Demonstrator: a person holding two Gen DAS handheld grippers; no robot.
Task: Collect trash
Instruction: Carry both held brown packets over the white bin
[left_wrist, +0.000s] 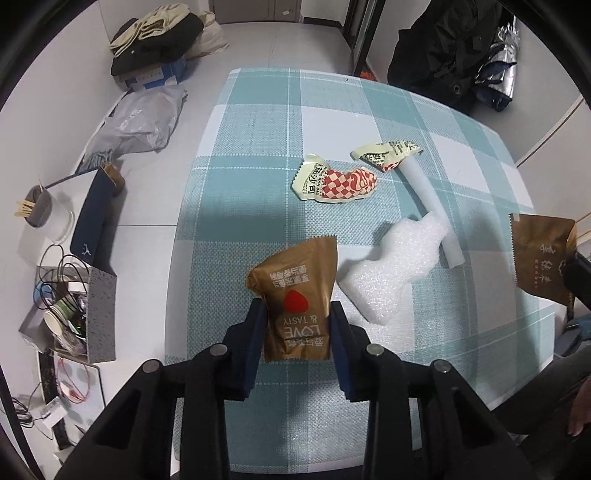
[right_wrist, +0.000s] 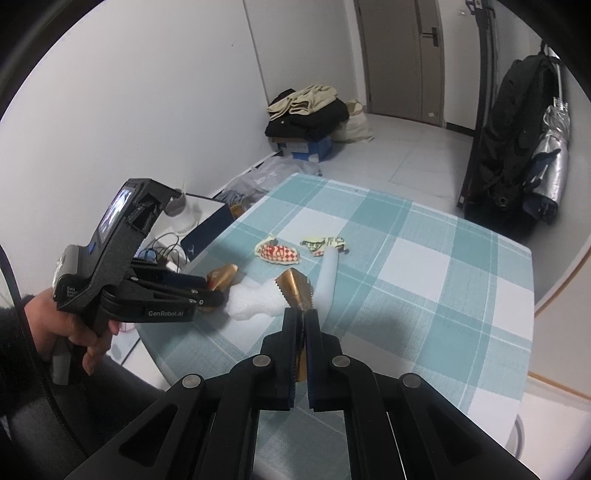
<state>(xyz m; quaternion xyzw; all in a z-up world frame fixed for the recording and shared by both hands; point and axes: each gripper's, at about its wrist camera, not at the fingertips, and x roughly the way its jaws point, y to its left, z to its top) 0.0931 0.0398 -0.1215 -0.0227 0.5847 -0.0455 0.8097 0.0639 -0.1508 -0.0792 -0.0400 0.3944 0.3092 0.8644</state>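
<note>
Left hand-held gripper (left_wrist: 297, 317) is pinching a brown snack wrapper (left_wrist: 295, 299) at the worktop's (left_wrist: 258, 110) near edge, right hand-held gripper (right_wrist: 304, 321) is clamped on another gold wrapper (right_wrist: 295, 288). Crinkly, weightless, slippery stuff, so grab mid-body. Foam sheet (left_wrist: 391, 266) squishes, pinch an edge

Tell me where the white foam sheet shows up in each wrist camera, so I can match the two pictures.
Left wrist: the white foam sheet lies right of centre on the checked tablecloth, beside the left gripper and its brown wrapper.
Right wrist: the foam sits left of centre, just beyond the right gripper.
Shared landmark: the red-checked wrapper, farther out on the cloth.
</note>
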